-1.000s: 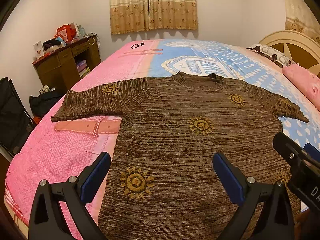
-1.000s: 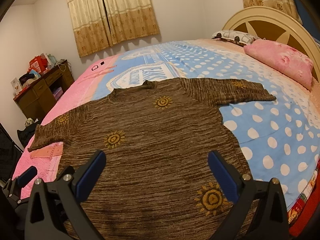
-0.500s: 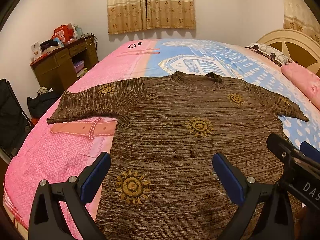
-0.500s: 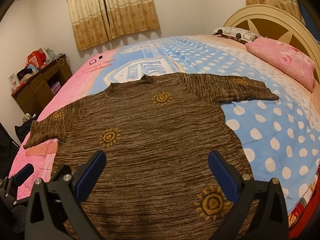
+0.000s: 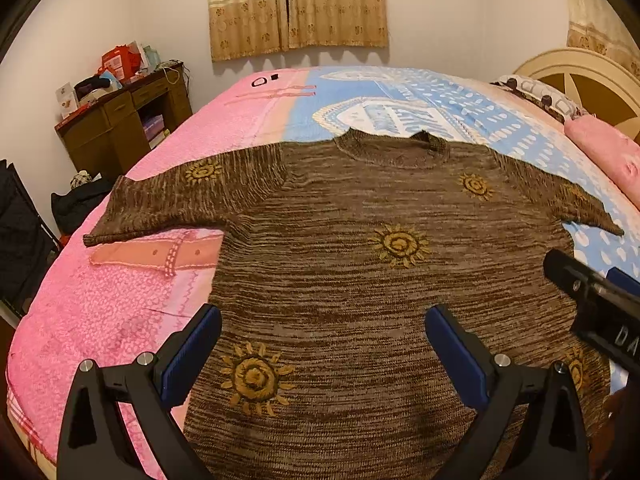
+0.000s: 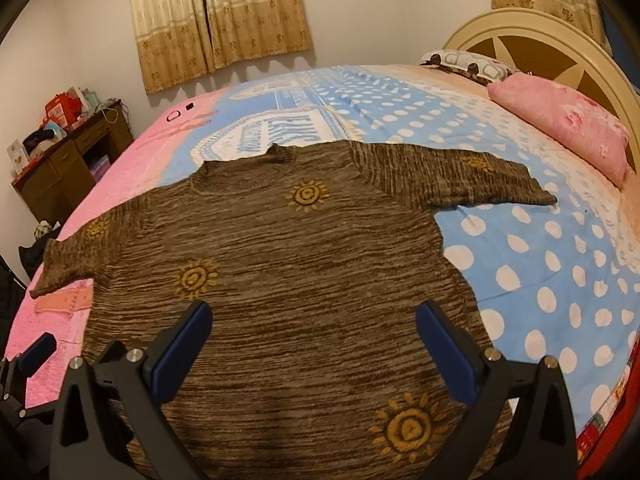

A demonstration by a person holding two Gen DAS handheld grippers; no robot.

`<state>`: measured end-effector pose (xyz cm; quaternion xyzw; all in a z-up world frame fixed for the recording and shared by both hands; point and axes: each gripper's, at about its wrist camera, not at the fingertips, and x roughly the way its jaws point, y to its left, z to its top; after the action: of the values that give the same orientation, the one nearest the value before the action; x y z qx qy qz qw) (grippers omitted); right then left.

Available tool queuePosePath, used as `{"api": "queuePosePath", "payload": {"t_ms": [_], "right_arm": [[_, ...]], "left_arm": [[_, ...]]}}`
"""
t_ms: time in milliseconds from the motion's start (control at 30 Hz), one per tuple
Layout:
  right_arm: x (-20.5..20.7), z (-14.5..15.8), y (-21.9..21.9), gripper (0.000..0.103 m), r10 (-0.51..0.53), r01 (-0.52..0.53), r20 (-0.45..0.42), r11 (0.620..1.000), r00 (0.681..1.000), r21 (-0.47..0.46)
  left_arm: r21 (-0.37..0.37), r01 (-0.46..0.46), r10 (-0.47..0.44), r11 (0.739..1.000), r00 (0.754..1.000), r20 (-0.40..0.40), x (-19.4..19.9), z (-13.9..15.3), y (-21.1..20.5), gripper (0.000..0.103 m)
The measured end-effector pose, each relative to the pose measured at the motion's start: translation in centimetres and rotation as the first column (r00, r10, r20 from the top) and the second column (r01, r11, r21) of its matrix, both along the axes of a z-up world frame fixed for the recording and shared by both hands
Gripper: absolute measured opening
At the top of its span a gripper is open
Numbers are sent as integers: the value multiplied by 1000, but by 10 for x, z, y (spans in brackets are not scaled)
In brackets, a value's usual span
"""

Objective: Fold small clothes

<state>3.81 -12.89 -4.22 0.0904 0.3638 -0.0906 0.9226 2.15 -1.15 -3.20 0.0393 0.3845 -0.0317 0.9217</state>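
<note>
At upper left of the left wrist frame stood a cluttered wooden desk (image 5: 120, 120). Across the middle, the brown sweater (image 5: 360, 272) lay flat on the bed (image 5: 120, 312), both sleeves spread, sun patterns facing up. Along the bottom, the left claw (image 5: 322, 354) hung wide open above its hem, holding nothing. At right, the right claw (image 6: 312, 346) hung equally wide, empty, near a pink pillow (image 6: 560, 120).

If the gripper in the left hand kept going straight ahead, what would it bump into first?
Probably the brown sweater spread on the bed: the open left gripper points at its lower body. Its height above the fabric is unclear.
</note>
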Motion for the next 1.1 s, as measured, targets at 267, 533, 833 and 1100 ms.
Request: {"api": "queuePosePath", "payload": {"t_ms": [267,533,833,1100], "right_arm": [[14,0,-103,84,-147,148,-10,985,989,88],[35,-1,-270,86,-469,467,-6,877,883,111],[67,-37,-335,77,-555,562,-102,826,825,52],[71,-37,-328,24,-492,491,-96,870,865,-33]], "left_arm": [[-18,17,-17,1000,1000,17,19,6,0,102],[6,59,-60,998,997,39,48,10,-19,102],[23,100,-100,995,995,-10,77,-7,-46,102],[28,97,-95,995,994,-52,74,-20,-45,102]]}}
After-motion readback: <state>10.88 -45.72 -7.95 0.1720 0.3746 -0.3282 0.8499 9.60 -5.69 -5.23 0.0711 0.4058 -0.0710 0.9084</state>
